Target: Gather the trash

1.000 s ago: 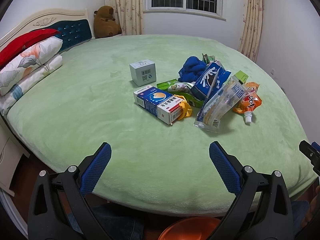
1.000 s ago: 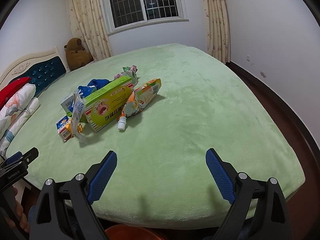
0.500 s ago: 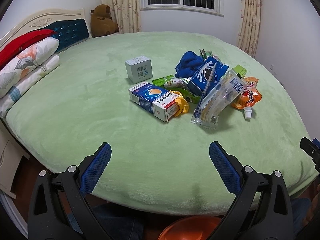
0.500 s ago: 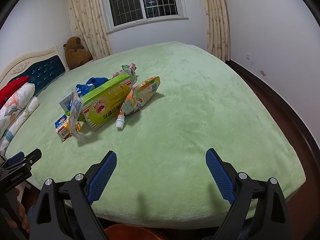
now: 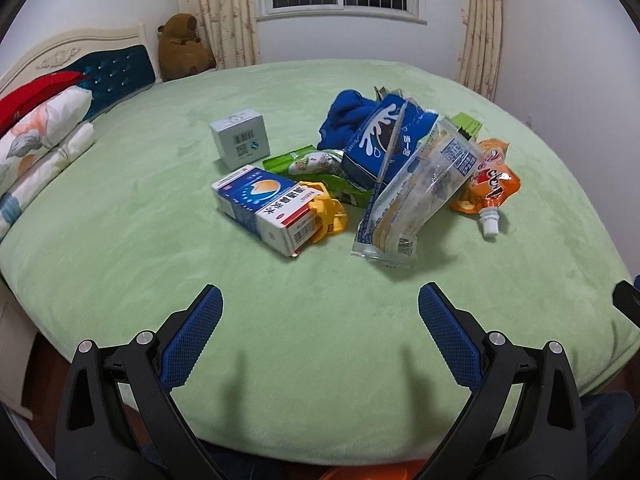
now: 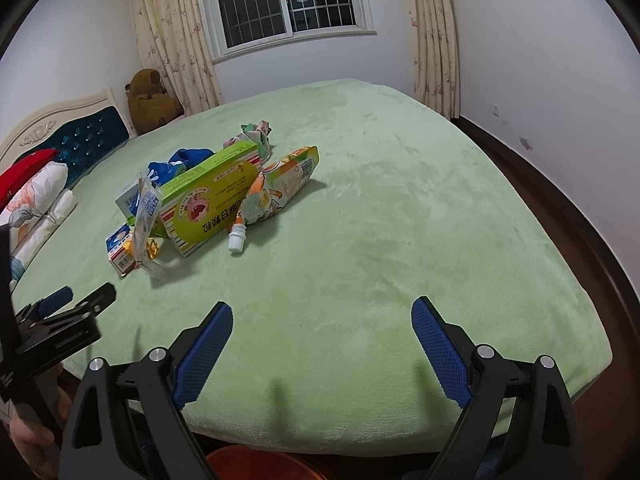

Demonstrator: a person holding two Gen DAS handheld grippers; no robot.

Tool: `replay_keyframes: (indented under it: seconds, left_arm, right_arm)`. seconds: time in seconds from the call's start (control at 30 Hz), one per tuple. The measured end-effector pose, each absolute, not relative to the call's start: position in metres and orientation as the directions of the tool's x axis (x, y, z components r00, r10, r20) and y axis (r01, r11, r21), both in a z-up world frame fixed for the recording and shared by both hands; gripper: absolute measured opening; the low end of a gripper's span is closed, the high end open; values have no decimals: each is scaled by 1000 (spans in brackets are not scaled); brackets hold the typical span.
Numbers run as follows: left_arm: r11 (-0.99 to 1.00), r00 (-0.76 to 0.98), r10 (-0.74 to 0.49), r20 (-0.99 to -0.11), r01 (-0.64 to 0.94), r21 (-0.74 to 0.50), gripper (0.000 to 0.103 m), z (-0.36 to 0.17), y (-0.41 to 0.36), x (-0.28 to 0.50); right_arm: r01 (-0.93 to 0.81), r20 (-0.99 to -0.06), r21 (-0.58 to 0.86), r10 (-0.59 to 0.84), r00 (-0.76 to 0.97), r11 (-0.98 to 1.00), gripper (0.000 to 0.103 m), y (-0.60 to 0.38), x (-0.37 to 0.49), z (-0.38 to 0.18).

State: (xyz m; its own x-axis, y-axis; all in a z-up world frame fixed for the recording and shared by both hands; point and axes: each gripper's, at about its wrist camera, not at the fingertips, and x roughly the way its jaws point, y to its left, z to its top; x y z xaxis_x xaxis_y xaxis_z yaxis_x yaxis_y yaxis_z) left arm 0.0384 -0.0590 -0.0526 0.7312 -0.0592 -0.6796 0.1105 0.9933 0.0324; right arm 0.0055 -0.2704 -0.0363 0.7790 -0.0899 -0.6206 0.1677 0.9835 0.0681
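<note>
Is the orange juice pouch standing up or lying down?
Lying down. The orange juice pouch lies flat on the green bed cover, its white cap pointing sideways toward the bed's near edge.

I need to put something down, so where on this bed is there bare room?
Bare blanket lies between the orange pouch and the far curtain side, and between the trash and both grippers. Crowded around the blue-white box and clear wrapper.

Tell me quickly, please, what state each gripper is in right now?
Left gripper: open, holding nothing, above the green bedspread.
Right gripper: open, holding nothing.
</note>
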Motion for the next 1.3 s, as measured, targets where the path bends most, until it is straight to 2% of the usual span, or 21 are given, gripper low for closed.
replay_keyframes:
  seconds: [0.77,0.83,0.87,0.9,0.93,1.0,1.03,1.17,1.3]
  left_arm:
    - [987,712,-59,-700,145,65,94,-74,-94,89]
    - [987,720,-51,-692,143,75,81,-74,-94,90]
    - [986,716,-55,-696,149,75,65,-74,-95,91]
    - [985,703,-65,-708,159,68,57,-75,-96,93]
    - [984,695,-76,-715,167,58,53,-75,-96,95]
    - [983,690,-90,-718,176,47,35,-75,-97,95]
    - [984,693,-85,-716,172,49,34,-74,-97,95]
    - [983,708,-97,-699,178,44,22,-68,-94,89]
    - [982,722,-122,-682,186,21,20,-57,-88,80]
  right_arm:
    - [167,-621,83,-80,780,982,89,-267,6,-39]
    - [166,-623,79,-82,778,983,89,-267,6,-39]
    - [166,-623,79,-81,778,983,89,-266,6,-40]
    - [166,-624,78,-81,777,983,89,-266,6,-40]
    - [165,-624,78,-81,777,983,89,-266,6,-40]
    - [164,-626,76,-81,776,984,89,-265,5,-40]
    - [164,-626,75,-82,775,984,89,-265,5,-40]
    - [165,-629,73,-83,773,984,89,-264,5,-41]
    - [165,-627,76,-82,775,983,89,-263,4,-42]
